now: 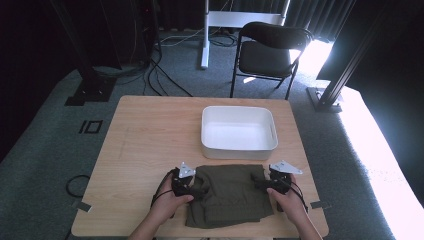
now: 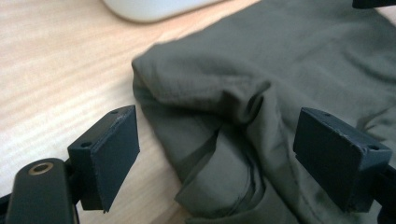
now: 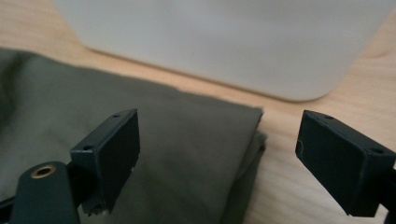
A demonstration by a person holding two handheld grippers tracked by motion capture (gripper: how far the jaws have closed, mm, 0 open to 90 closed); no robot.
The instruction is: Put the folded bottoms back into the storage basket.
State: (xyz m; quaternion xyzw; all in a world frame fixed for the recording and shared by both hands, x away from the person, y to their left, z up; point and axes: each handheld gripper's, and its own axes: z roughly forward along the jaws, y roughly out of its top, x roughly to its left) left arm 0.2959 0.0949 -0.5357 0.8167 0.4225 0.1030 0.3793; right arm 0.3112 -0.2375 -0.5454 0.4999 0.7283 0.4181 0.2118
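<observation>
A folded olive-green cloth (image 1: 229, 195) lies on the wooden table (image 1: 145, 135) near its front edge. My left gripper (image 1: 196, 187) is at the cloth's left edge, jaws wide apart. In the left gripper view the rumpled cloth edge (image 2: 224, 140) lies between and below the open jaws of my left gripper (image 2: 217, 154). My right gripper (image 1: 260, 182) is at the cloth's far right corner. In the right gripper view the folded cloth corner (image 3: 210, 154) sits between the spread jaws of my right gripper (image 3: 217, 156), untouched by the pads.
A white rectangular tub (image 1: 239, 131) stands empty just beyond the cloth, and its rounded wall (image 3: 224, 42) rises close ahead in the right gripper view. A black folding chair (image 1: 270, 50) stands on the carpet beyond the table. Bare tabletop spreads to the left.
</observation>
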